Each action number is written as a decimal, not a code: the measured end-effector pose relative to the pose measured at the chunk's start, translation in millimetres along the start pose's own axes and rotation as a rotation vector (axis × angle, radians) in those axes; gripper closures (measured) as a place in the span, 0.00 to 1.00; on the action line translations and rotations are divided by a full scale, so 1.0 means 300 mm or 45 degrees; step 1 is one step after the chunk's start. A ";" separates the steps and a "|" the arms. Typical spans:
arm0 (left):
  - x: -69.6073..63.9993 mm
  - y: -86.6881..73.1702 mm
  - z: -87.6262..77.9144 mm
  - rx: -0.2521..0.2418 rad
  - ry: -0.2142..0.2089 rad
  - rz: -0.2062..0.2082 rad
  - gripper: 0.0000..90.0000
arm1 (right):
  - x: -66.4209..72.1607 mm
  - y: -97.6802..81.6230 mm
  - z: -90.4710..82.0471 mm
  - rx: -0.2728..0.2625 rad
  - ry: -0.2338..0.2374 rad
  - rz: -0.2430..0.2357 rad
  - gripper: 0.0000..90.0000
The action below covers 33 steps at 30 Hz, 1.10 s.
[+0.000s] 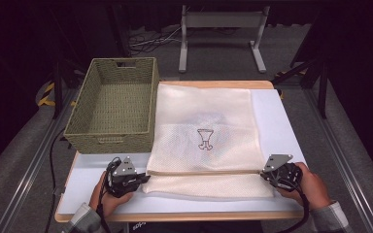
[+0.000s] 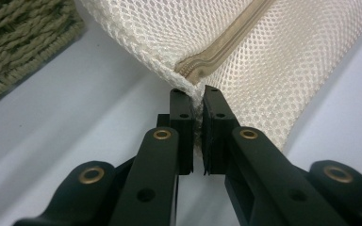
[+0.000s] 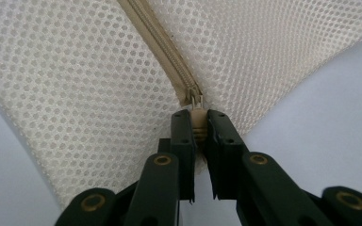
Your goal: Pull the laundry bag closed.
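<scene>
mesh laundry bag lies flat on the white table top, cream-coloured, a small dark printed figure near its middle. near edge is folded over into a strip, with a zipper running across between the two grippers. woven basket stands just beside the bag's left edge, nothing in it that i can see.

left gripper sits at the bag's near-left corner. in the left gripper view its jaws are pressed together on the mesh corner, right at the closed end of the zipper. fabric bunches slightly between the pads.

right gripper is at the near-right end of the zipper line. in the right gripper view the jaws pinch the small beige zipper pull, slider just above them, zipper tape running away up the frame across the mesh.

handling, as judged: the bag looks very light, limp, no stiffness at all; it will sag and fold wherever it isn't supported, and slide easily on the smooth table. the open weave should give the pads decent bite, but it could snag or stretch if tugged hard. the pull tab is small and smooth, likely to slip out of the jaws if the pull goes off-line with the tape.

best holds seem the ones already taken: the sewn corner at the zipper's end as anchor, the tab for travel. keeping the tape taut between them should stop the mesh bunching ahead of the slider.
</scene>
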<state>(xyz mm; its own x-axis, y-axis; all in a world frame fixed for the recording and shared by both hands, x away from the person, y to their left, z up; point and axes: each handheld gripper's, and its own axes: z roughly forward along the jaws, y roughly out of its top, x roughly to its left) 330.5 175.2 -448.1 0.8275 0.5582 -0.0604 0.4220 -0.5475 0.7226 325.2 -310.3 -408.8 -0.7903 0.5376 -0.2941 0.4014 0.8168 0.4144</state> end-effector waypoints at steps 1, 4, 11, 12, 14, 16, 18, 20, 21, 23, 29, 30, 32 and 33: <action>-0.001 0.001 0.000 0.001 0.001 0.006 0.94 | 0.001 0.000 0.000 0.001 -0.004 0.001 0.92; -0.008 0.001 0.000 -0.003 -0.001 0.011 0.94 | 0.003 -0.003 -0.004 -0.004 -0.015 0.010 0.92; -0.019 -0.005 -0.005 -0.026 0.004 0.011 0.92 | 0.005 -0.007 -0.008 -0.045 -0.004 0.048 0.91; -0.019 -0.005 -0.006 -0.027 0.005 0.011 0.92 | 0.006 -0.010 -0.008 -0.054 -0.001 0.053 0.91; -0.021 -0.004 -0.007 -0.031 0.007 0.020 0.91 | 0.008 -0.014 -0.008 -0.062 0.006 0.060 0.91; -0.021 -0.004 -0.008 -0.036 0.007 0.019 0.90 | 0.007 -0.018 -0.011 -0.079 0.011 0.080 0.91; -0.020 -0.003 -0.011 -0.046 0.009 0.017 0.90 | 0.005 -0.023 -0.017 -0.106 0.024 0.093 0.91; -0.020 -0.003 -0.015 -0.056 0.013 0.020 0.87 | 0.003 -0.027 -0.021 -0.131 0.029 0.107 0.91; -0.019 -0.003 -0.018 -0.063 0.011 0.024 0.87 | 0.005 -0.028 -0.021 -0.138 0.034 0.112 0.91; -0.019 -0.003 -0.025 -0.079 0.012 0.025 0.86 | 0.006 -0.028 -0.023 -0.159 0.040 0.110 0.90; -0.020 -0.003 -0.034 -0.097 0.018 0.048 0.83 | 0.010 -0.024 -0.022 -0.206 0.047 0.101 0.89; -0.021 -0.004 -0.035 -0.103 0.018 0.047 0.82 | 0.011 -0.025 -0.023 -0.221 0.051 0.111 0.88; -0.022 -0.004 -0.037 -0.108 0.019 0.049 0.81 | 0.010 -0.026 -0.023 -0.244 0.059 0.109 0.88; -0.023 -0.008 -0.044 -0.118 0.024 0.057 0.80 | 0.010 -0.027 -0.024 -0.259 0.062 0.111 0.87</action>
<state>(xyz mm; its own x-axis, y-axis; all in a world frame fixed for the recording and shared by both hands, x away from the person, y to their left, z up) 318.9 180.8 -440.4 0.8374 0.5464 -0.0140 0.3479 -0.5130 0.7847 316.3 -316.8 -406.8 -0.7798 0.5898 -0.2098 0.3715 0.7058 0.6031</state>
